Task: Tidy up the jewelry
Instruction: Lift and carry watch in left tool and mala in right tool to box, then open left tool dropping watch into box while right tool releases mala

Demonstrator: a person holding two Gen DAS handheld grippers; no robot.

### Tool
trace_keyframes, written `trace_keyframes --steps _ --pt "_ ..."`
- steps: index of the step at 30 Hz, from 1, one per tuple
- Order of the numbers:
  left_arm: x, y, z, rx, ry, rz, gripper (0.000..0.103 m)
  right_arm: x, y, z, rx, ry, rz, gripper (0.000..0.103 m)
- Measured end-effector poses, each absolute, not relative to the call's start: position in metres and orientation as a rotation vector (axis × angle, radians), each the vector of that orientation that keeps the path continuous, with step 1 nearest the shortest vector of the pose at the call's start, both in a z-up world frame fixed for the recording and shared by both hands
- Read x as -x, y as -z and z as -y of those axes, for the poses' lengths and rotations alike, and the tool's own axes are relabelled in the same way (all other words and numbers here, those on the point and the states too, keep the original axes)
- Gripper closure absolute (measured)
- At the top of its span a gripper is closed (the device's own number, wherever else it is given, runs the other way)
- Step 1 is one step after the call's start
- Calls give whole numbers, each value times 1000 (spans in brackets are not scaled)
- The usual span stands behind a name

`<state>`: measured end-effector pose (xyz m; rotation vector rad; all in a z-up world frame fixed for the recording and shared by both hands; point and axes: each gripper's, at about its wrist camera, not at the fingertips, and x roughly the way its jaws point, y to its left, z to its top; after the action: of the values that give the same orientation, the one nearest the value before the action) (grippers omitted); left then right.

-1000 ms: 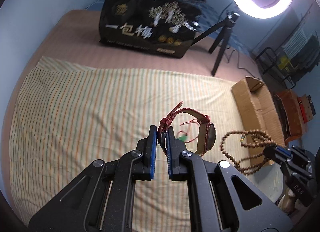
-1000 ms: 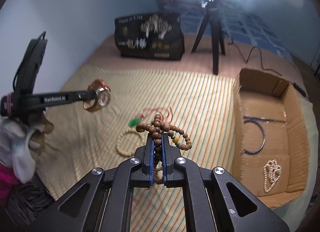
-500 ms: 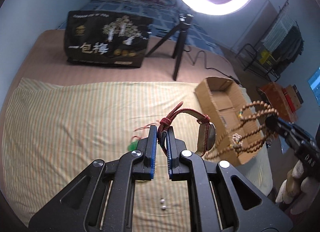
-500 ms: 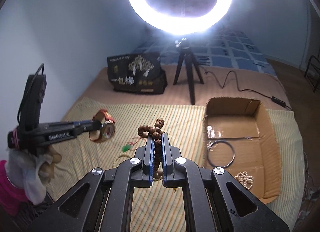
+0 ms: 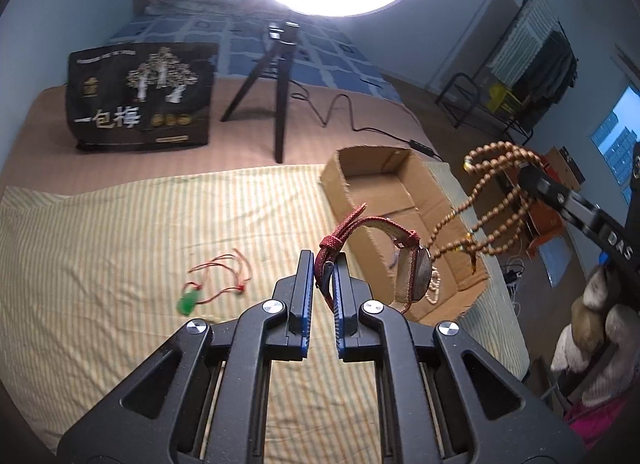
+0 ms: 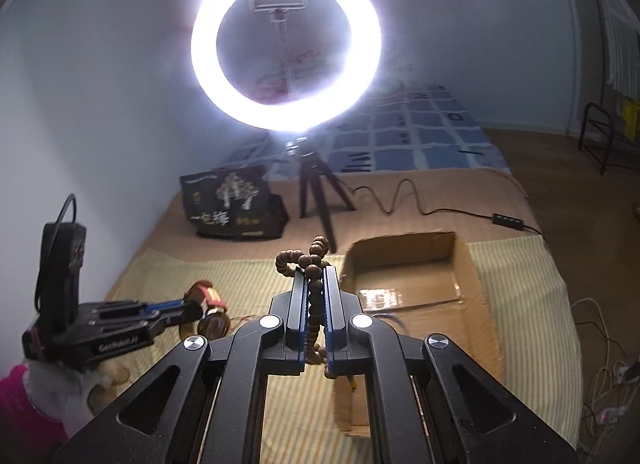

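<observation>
L claw (image 5: 320,264) is clamped on the red strap of the watch (image 5: 414,276), which dangles off the tips to the claw's R, w/ the cardboard box (image 5: 372,159) ahead and R of it. R claw (image 6: 316,276) is pinched on the wooden bead string (image 6: 306,262), loops hanging below it over the box's near end.

Risks, my read:
- Strap grip is thin, near the tips; a jerk could let the watch slip out short of the box.
- Bead loops swing close to the watch, so they could snag or tangle if both go in together.
- Loops may catch the box's near wall if lowered too early.

Room: box is open-topped w/ bare floor ahead of both claws. Tripod (image 5: 276,83) and cable (image 5: 340,111) sit well beyond. Green pendant on red cord (image 5: 192,300) lies on the striped cloth (image 5: 120,223), L of L claw.
</observation>
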<state>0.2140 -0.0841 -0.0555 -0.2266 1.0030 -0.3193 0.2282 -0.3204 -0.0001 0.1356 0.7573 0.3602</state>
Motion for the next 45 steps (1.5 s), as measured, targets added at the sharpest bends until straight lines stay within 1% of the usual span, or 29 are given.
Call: trace_keyframes --steps 10,19,39,43,45 --pt "-217 65 140 187 393 -1022 96 -248 12 354 -123 -249 -762 98" --pt "-220 85 182 152 434 -1059 96 -268 28 365 -112 -203 -785 98" --pt "-230 120 215 117 446 -1122 96 -296 72 381 -156 -151 -894 98" --pt "-231 121 217 127 461 -1125 88 -298 78 380 -143 -144 -921 98" --pt "-230 120 216 135 467 -1124 80 -299 81 380 -140 -139 -943 97"
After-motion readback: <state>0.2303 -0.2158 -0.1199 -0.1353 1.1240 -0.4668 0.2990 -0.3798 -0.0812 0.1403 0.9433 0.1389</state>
